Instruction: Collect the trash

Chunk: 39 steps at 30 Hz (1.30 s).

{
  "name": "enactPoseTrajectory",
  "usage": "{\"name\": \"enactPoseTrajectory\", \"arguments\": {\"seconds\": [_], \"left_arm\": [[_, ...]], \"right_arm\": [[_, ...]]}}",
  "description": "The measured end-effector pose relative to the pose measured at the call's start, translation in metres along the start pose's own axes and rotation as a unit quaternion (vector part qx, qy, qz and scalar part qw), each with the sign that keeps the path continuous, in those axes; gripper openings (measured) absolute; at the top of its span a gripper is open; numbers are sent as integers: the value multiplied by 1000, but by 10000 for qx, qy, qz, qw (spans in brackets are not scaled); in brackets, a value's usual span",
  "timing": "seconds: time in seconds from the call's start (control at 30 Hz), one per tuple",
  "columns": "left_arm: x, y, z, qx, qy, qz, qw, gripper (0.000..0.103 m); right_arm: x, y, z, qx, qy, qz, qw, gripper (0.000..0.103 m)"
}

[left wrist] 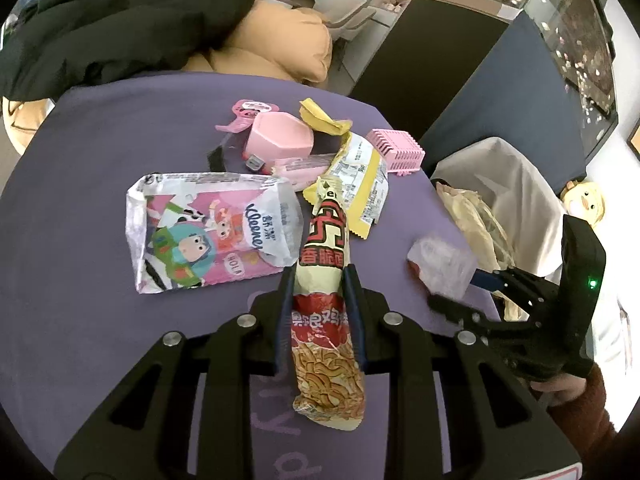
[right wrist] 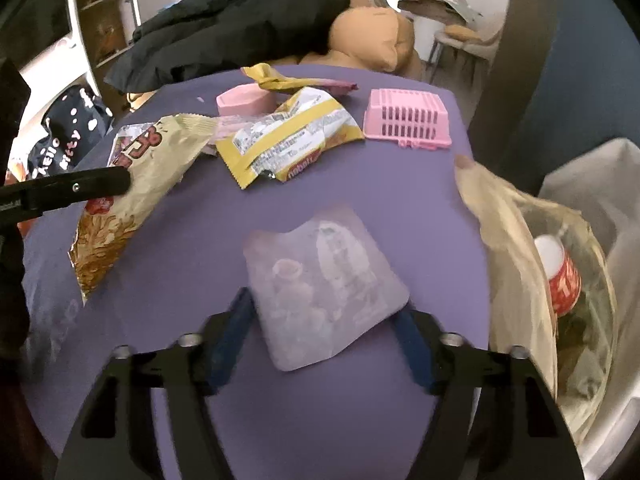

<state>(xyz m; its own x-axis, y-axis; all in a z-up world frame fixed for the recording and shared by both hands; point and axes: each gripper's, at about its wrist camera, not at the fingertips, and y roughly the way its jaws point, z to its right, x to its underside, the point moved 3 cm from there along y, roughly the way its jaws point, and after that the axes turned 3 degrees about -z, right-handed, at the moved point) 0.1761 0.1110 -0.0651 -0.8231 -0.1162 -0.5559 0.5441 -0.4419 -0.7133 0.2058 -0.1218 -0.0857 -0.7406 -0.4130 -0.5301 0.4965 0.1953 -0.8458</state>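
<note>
My left gripper (left wrist: 318, 276) is shut on a cream and red noodle snack wrapper (left wrist: 326, 304), which also shows at the left of the right wrist view (right wrist: 132, 184). My right gripper (right wrist: 324, 304) is open, its blue fingers on either side of a clear plastic blister pack (right wrist: 324, 284) lying on the purple table; the pack also shows in the left wrist view (left wrist: 442, 264). A yellow and silver wrapper (right wrist: 288, 140) and a Kleenex tissue pack (left wrist: 208, 232) lie on the table. A lined trash bin (right wrist: 560, 280) stands at the right.
A pink slotted basket (right wrist: 406, 118) and a pink box (left wrist: 280, 140) sit at the table's far side. A crumpled yellow wrapper (left wrist: 324, 120) lies behind them. A black coat (right wrist: 240, 20) and tan cushions (left wrist: 276, 52) lie beyond the table (right wrist: 320, 420).
</note>
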Motion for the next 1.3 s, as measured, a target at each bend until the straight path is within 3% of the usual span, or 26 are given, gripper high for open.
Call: {"name": "enactPoseTrajectory", "arguments": {"seconds": [0.1,0.3,0.47,0.53,0.57,0.6,0.63,0.77,0.87,1.0,1.17,1.27,1.3], "left_arm": [[1,1,-2,31,-58,-48,10000,23],[2,4,5,11,30,-86,10000,23],[3,6,13,-11,130,-120,9998,23],[3,6,13,-16,141,-124,9998,23],[3,7,13,-18,138,-129,9998,23],[3,8,13,-22,127,-141,9998,23],[3,9,12,-19,123,-151,9998,23],[6,16,13,-1,91,-250,9996,23],[7,17,15,-19,111,-258,9996,23],[8,14,14,-45,106,-237,9997,23],[7,16,14,-45,98,-248,9996,23],[7,15,14,-49,109,-245,9996,23],[7,15,14,-48,101,-245,9996,23]], "right_arm": [[1,-4,4,-147,108,22,9998,22],[6,-25,12,-121,229,362,9990,21],[13,-24,20,-398,350,127,9985,22],[22,-20,27,-557,493,-109,9972,27],[26,-24,29,-569,514,17,9971,32],[30,-25,31,-499,547,7,9973,56],[32,-26,32,-458,567,-11,9973,64],[28,-22,39,-5,503,-1,9987,64],[17,-13,45,-14,509,-5,9987,64],[-3,-6,42,-405,524,53,9978,64],[-13,9,26,144,242,-121,9995,64],[-10,7,21,91,201,-69,9997,64],[-8,6,21,67,209,-32,9998,57]]}}
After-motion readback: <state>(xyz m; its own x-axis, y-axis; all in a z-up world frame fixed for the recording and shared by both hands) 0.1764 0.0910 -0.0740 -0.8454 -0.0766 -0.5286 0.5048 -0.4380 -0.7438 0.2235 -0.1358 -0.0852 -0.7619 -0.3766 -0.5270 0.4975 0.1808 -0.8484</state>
